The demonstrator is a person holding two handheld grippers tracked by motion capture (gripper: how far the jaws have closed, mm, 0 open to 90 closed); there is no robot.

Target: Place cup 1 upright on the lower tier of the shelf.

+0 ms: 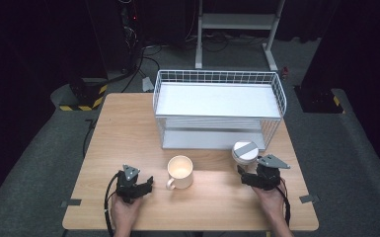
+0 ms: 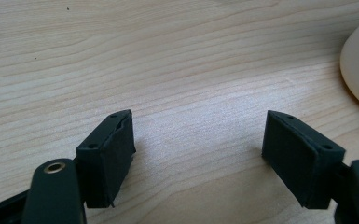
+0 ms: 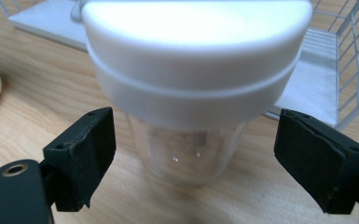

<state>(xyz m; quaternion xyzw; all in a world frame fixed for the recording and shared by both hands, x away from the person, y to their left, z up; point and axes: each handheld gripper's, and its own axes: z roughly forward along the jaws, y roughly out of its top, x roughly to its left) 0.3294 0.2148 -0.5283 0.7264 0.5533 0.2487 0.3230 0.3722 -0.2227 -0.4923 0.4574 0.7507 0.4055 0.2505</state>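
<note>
No readable writing or brand anywhere. Count: one jar with white lid, one cream mug, one white wire rack. Jar stands near the table right edge, just in front of the rack. Right tongs apart, jar between, pads clear of the glass. Left tongs apart over bare wood near the front-left corner, beside the mug.

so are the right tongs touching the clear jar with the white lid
Apart. The right gripper view shows the right tongs open, with bare wooden table visible between each black pad and the clear jar with the white lid.
</note>
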